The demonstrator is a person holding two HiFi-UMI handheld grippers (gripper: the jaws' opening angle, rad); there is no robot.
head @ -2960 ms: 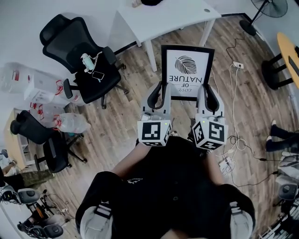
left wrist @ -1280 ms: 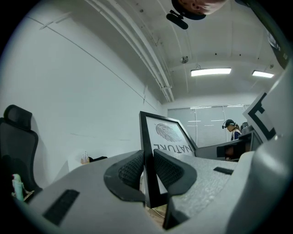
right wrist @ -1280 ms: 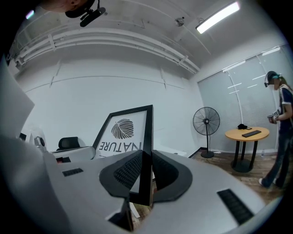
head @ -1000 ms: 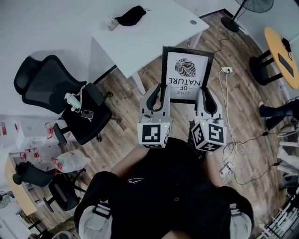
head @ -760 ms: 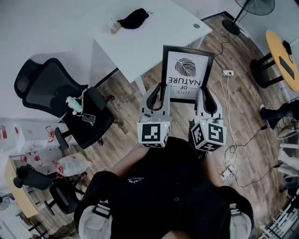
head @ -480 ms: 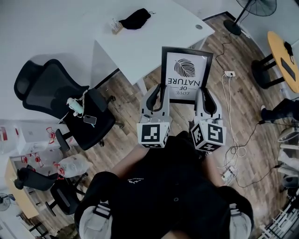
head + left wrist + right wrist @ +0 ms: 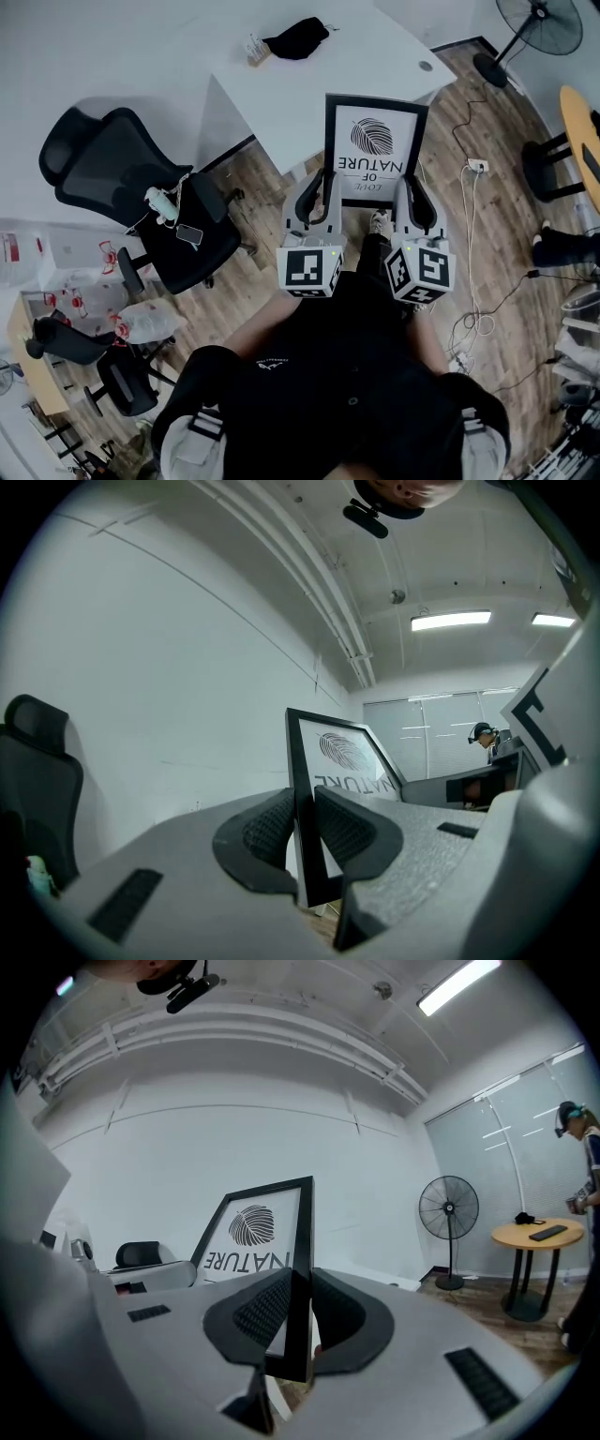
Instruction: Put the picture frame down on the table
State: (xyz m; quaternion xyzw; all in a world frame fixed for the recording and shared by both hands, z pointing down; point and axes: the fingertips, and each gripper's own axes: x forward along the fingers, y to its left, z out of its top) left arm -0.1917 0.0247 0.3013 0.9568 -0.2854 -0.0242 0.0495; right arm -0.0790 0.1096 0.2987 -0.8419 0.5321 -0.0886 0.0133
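I hold a black picture frame [image 7: 375,148] with a white print of a leaf and the word NATURE, upside down, in the air in front of me. My left gripper [image 7: 320,192] is shut on its left edge and my right gripper [image 7: 415,196] is shut on its right edge. The left gripper view shows the frame [image 7: 326,780] pinched edge-on between the jaws of the left gripper [image 7: 302,825]. In the right gripper view the frame [image 7: 265,1227] sits the same way in the right gripper [image 7: 298,1309]. The white table [image 7: 319,80] lies just beyond and below the frame's far edge.
A black cloth [image 7: 298,37] and a small box [image 7: 254,48] lie at the table's far side. A black office chair [image 7: 141,202] stands left. A fan [image 7: 539,28] and a round wooden table [image 7: 581,122] are right; cables [image 7: 473,244] cross the floor.
The white table has come nearer and more into view below the frame as I walked toward it. Both grippers keep the same hold on the frame.
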